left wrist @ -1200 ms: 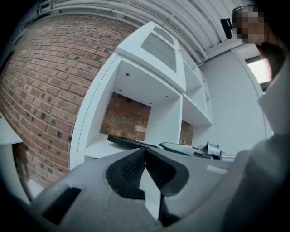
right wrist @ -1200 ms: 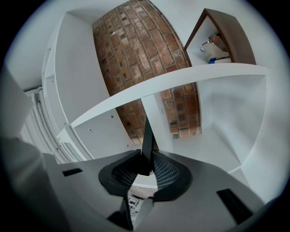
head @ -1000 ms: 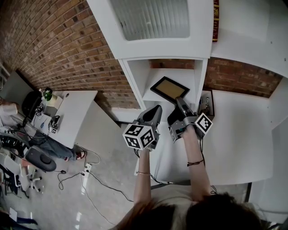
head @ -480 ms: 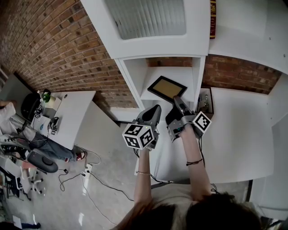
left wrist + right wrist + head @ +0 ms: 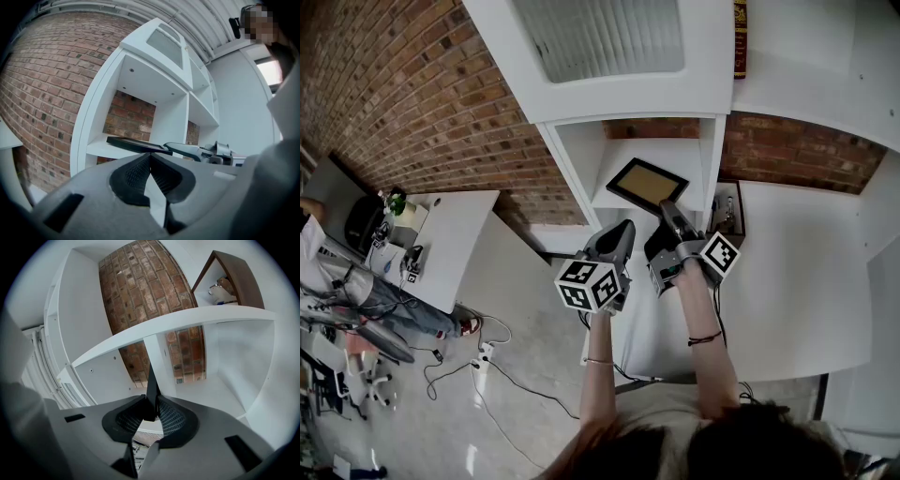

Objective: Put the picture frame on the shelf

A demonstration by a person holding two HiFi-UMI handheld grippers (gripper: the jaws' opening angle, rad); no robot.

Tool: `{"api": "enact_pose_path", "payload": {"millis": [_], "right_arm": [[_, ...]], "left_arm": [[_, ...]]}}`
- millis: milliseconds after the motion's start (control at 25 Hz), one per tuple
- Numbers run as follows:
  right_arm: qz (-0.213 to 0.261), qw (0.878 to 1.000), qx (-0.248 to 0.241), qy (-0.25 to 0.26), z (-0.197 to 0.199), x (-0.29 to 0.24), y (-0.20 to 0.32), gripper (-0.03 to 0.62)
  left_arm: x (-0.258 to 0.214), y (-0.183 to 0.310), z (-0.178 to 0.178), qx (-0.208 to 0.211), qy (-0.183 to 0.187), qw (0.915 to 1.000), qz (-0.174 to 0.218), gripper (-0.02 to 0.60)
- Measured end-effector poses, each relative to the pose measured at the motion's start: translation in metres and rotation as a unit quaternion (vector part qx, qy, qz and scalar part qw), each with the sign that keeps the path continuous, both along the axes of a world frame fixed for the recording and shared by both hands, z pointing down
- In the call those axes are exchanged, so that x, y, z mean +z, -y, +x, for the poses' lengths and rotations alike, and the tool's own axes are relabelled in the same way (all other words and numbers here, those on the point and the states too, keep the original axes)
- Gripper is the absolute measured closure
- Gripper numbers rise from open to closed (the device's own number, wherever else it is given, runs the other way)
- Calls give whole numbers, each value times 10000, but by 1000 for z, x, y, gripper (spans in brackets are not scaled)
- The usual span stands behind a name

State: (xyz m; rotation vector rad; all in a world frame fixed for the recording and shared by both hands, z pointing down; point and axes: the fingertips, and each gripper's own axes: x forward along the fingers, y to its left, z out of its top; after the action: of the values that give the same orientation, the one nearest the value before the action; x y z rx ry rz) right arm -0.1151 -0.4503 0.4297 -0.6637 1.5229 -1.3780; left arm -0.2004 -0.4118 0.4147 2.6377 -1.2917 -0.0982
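Picture frame (image 5: pixel 649 185) at shelf (image 5: pixel 689 156), clamped in right hand-held gripper (image 5: pixel 667 208), left hand-held gripper (image 5: pixel 622 231) closed

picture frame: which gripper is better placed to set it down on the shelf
Right. The right gripper is shut on the near edge of the picture frame, which is inside the shelf opening. The left gripper is closed on nothing and sits short of the shelf.

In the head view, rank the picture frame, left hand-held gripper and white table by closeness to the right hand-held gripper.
1. picture frame, clamped in the right hand-held gripper
2. left hand-held gripper, alongside on the left
3. white table, far left
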Motion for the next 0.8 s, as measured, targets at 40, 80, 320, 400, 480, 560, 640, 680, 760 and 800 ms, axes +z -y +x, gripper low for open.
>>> {"api": "enact_pose_path", "payload": {"millis": [40,80,320,400,480,560,640,680,760,800], "right_arm": [[2,10000,-5,-13,0,0,0,519],[4,10000,-11,-24,0,-1,0,519],[-69,9999,-66,-101,-1,2,-1,519],[-73,9999,-78,-110,-1,3,-1,519],[-70,9999,-94,-103,-1,2,-1,519],[-59,9999,-113,-101,-1,3,-1,519],[-37,9998,-134,-113,-2,2,-1,519],[-28,9998,-147,-122,-2,2,-1,519],[-29,9997,-180,-138,-3,3,0,519],[-36,9997,-195,-143,-4,4,0,519]], "left_arm": [[0,0,0,-2,-1,10000,-4,571],[0,0,0,-1,0,10000,-7,571],[0,0,1,-2,11,10000,-6,571],[1,-1,1,2,16,10000,-11,571],[1,-2,2,2,23,10000,-18,571],[3,-2,2,-3,30,10000,-29,571],[4,-2,2,-8,37,10000,-38,571],[4,-2,2,-11,43,10000,-40,571],[4,-1,1,-16,53,10000,-42,571],[5,-1,1,-20,58,10000,-44,571]]}}
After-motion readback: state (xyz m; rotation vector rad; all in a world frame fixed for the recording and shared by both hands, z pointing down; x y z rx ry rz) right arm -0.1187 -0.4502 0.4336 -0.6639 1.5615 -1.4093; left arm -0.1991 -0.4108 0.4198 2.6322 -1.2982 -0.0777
